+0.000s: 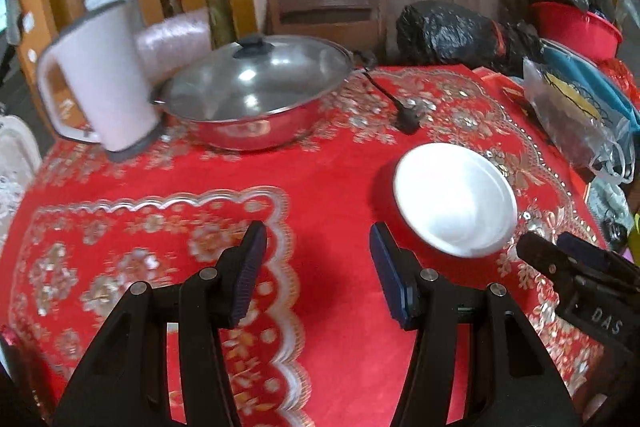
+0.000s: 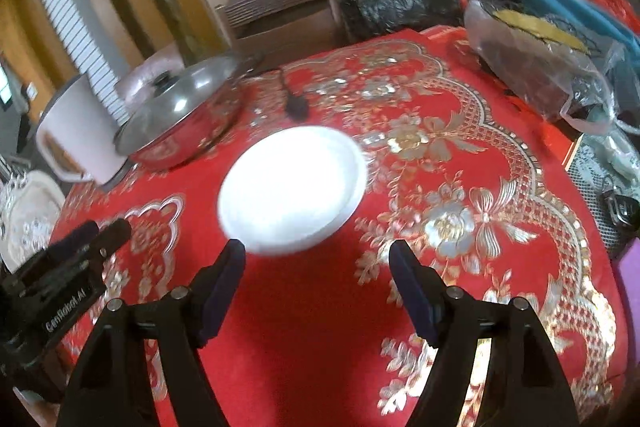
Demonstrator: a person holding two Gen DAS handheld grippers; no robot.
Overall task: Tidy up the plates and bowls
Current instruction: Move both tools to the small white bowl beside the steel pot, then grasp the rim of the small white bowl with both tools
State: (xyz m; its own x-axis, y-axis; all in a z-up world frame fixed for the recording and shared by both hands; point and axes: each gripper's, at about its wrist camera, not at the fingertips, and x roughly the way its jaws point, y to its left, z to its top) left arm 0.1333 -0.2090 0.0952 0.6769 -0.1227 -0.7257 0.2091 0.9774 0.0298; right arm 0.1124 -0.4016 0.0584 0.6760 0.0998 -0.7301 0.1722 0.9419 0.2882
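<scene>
One white bowl (image 1: 454, 199) sits upright on the red patterned tablecloth (image 1: 328, 179). In the left wrist view my left gripper (image 1: 318, 231) is open over bare cloth, with the bowl to the right of its right finger and nothing between the fingers. The right gripper (image 1: 548, 241) shows at the right edge, just below the bowl. In the right wrist view the same bowl (image 2: 292, 183) lies just beyond my right gripper (image 2: 318, 249), which stands open and empty; the bowl's near rim is close to the left fingertip (image 2: 234, 251). The left gripper (image 2: 106, 227) appears at the far left.
A steel pan with a glass lid (image 1: 256, 91) and a white kettle (image 1: 100, 79) stand at the back left. A black plug (image 1: 406, 119) lies behind the bowl. Black bags (image 1: 448, 31), a red basin (image 1: 576, 27) and a clear plastic bag (image 1: 572, 111) crowd the back right.
</scene>
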